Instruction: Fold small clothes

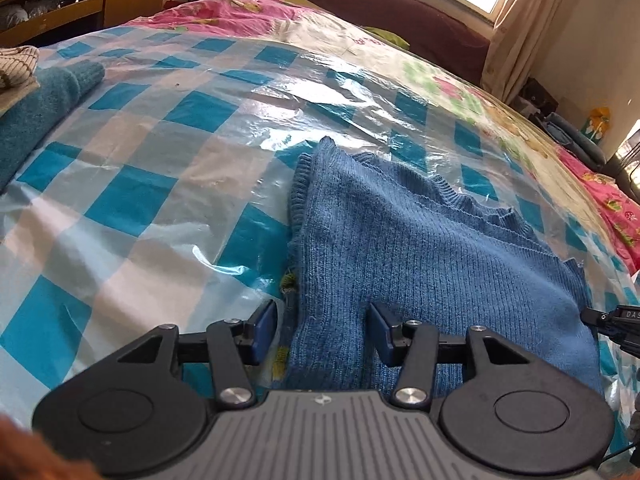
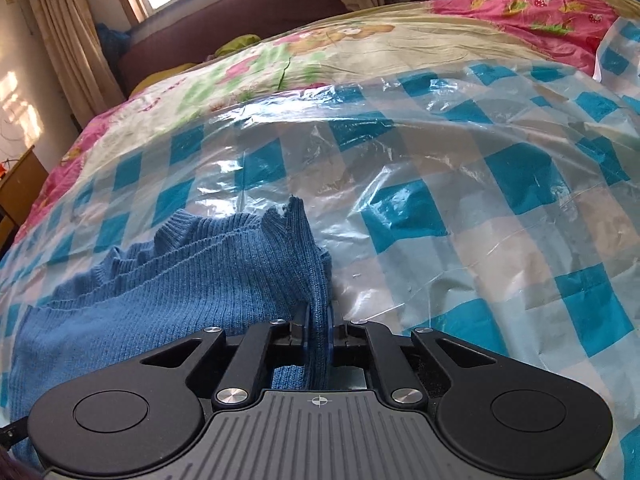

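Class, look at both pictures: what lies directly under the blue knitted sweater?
The blue knitted sweater lies on a clear plastic sheet with blue checks, spread over a floral bedspread. What is beneath the sweater's middle is covered.

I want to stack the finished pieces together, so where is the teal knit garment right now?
In the left wrist view the teal knit garment lies at the far left edge on the checked plastic sheet, under a striped cloth, well left of the blue sweater.

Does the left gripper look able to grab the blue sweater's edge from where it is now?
Probably yes. The left gripper is open, and the blue knit sweater edge already lies between its fingers on the checked plastic sheet, with nothing in the way. The right gripper pinches the opposite edge.
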A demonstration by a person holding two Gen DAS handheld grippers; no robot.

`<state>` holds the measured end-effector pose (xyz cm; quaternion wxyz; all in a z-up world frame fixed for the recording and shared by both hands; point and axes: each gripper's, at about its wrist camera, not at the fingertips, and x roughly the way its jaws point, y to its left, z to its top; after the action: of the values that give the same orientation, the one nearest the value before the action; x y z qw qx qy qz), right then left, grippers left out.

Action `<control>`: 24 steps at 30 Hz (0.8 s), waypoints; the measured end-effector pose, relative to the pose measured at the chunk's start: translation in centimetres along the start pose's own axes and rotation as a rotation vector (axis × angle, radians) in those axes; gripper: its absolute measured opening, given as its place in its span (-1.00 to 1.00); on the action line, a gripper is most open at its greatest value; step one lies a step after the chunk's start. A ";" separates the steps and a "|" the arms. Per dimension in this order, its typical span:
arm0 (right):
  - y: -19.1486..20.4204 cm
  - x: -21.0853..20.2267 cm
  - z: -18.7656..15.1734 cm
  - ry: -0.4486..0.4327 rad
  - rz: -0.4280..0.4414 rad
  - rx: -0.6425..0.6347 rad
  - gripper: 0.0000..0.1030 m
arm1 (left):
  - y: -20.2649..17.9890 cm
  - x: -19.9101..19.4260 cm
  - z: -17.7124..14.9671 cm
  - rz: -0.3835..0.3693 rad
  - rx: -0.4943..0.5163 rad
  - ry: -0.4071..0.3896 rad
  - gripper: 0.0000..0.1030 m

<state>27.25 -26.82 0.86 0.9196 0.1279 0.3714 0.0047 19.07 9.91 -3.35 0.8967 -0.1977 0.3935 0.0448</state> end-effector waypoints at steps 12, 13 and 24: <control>5.9 -4.3 -2.0 -0.035 0.082 -0.164 -0.70 | 1.9 -1.1 -1.1 -0.011 -0.106 -0.018 0.03; 6.1 -3.9 -2.6 -0.015 0.070 -0.166 -0.70 | 2.0 -1.1 -1.3 -0.019 -0.109 -0.015 0.03; 9.2 -4.3 -2.7 0.012 -0.023 -0.234 -0.68 | 3.9 -1.6 -2.2 -0.091 -0.227 0.033 0.03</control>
<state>23.08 -17.75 4.08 0.9261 0.0155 0.3751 0.0381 15.54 12.72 -4.76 0.8632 -0.3164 0.3910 0.0449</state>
